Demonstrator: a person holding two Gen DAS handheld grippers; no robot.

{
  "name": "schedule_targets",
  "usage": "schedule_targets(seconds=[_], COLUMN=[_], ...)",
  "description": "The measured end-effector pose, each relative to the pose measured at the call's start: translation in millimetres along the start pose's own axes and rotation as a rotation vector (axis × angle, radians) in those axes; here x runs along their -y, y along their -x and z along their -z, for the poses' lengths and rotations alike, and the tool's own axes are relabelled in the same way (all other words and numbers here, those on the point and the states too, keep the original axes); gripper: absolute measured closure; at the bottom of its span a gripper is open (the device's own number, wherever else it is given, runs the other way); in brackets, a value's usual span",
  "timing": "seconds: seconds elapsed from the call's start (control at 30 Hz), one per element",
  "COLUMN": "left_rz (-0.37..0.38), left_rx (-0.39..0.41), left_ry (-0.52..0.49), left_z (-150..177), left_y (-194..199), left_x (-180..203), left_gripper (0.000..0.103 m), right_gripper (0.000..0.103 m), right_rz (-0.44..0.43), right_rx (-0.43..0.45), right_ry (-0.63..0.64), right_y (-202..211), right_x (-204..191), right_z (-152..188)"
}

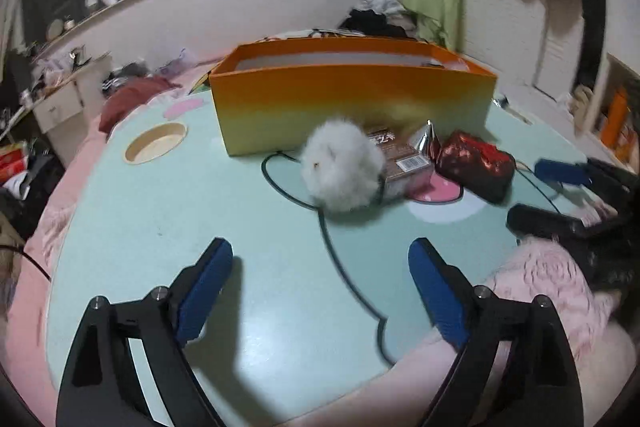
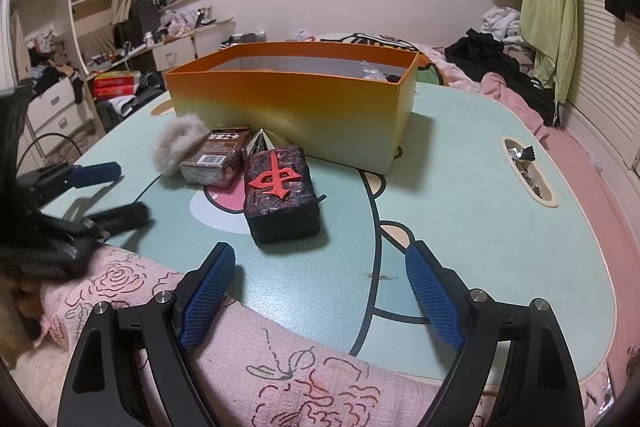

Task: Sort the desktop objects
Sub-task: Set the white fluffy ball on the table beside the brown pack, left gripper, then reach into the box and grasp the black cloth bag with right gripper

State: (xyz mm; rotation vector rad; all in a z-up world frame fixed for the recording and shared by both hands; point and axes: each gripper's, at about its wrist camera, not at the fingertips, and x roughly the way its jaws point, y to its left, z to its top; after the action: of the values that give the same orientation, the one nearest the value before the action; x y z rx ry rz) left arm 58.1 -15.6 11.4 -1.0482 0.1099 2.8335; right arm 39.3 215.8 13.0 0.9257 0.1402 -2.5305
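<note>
An orange box (image 1: 352,99) (image 2: 296,99) stands open at the back of the green table. In front of it lie a white fluffy ball (image 1: 340,167) (image 2: 178,147), a brown card pack (image 1: 402,157) (image 2: 218,159), a silver foil cone (image 1: 430,143) (image 2: 261,145) and a dark block with a red character (image 1: 474,163) (image 2: 280,191). My left gripper (image 1: 320,287) is open and empty, low over the table short of the ball. My right gripper (image 2: 316,295) is open and empty at the table's near edge, short of the dark block. Each gripper shows in the other's view: the right one (image 1: 556,191), the left one (image 2: 108,191).
The table (image 1: 248,211) (image 2: 472,219) has a round cup hole at the left (image 1: 156,143) and another at the right holding foil wrappers (image 2: 528,171). Pink bedding (image 2: 280,367) lies along the near edge. Some items lie inside the box's right end (image 2: 376,73).
</note>
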Motion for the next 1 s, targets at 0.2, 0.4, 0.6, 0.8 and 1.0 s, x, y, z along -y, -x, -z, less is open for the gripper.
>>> schedule_targets(seconds=[0.2, 0.4, 0.6, 0.8, 1.0], left_rz=[-0.038, -0.041, -0.039, -0.037, -0.030], left_rx=[0.032, 0.037, 0.041, 0.040, 0.039], left_ry=[0.034, 0.036, 0.033, 0.033, 0.034], left_z=[-12.9, -23.9, -33.4, -42.0, -15.4], left_y=[20.1, 35.0, 43.5, 42.8, 25.0], left_x=[4.1, 8.7, 13.6, 15.9, 10.6], left_gripper=[0.011, 0.011, 0.011, 0.011, 0.011], right_gripper=[0.016, 0.092, 0.090, 0.070, 0.065], right_rz=[-0.004, -0.131, -0.063, 0.030, 0.182], right_rx=[0.004, 0.032, -0.035, -0.391, -0.610], right_ry=[-0.005, -0.041, -0.041, 0.029, 0.066], right_y=[0.2, 20.0, 31.9, -79.3, -158.6], right_x=[1.5, 11.2, 37.5, 24.6, 25.8], right_z=[-0.8, -9.2, -112.8, -192.4, -186.6])
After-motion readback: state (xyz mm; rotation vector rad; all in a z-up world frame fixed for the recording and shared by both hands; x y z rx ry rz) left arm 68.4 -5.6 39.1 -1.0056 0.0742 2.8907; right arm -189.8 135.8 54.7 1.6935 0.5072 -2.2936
